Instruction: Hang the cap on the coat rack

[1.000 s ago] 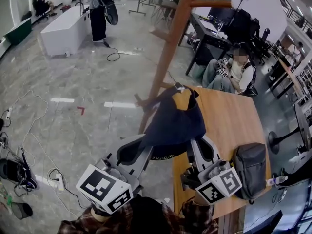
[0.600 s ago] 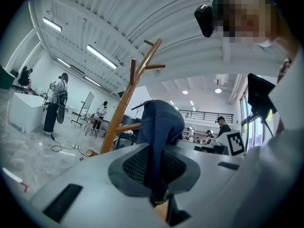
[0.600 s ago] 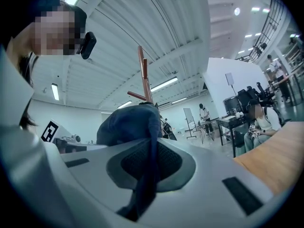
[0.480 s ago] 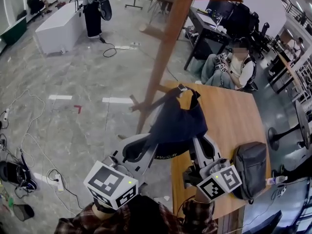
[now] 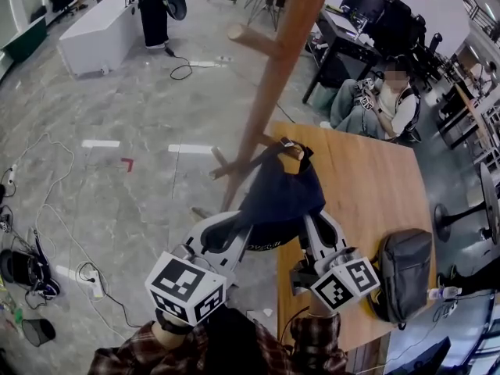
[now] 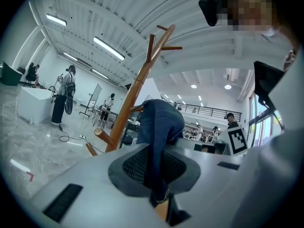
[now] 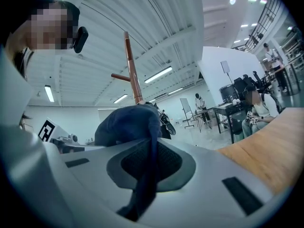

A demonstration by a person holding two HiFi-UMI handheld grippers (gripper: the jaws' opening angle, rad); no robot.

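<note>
While the cap hangs on no peg that we can see, we judge the task begun but far from finished. Biggest before us is the wooden coat rack (image 5: 275, 69), its trunk slanting up through the head view with pegs branching high and low. Next comes the worktop (image 5: 375, 186), just beside the rack's foot, with a grey backpack (image 5: 405, 276) at its near right. We hold the dark blue cap (image 5: 280, 198) in the air over the worktop's edge, its back strap uppermost and close to a low peg (image 5: 228, 168); whether strap and peg touch we cannot tell. Our left gripper (image 5: 233, 233) is clamped on the cap's left edge and our right gripper (image 5: 311, 226) on its right edge, cloth pinched between each pair of jaws. What is left: bring the cap over a peg, let it settle, then release both grips.
</note>
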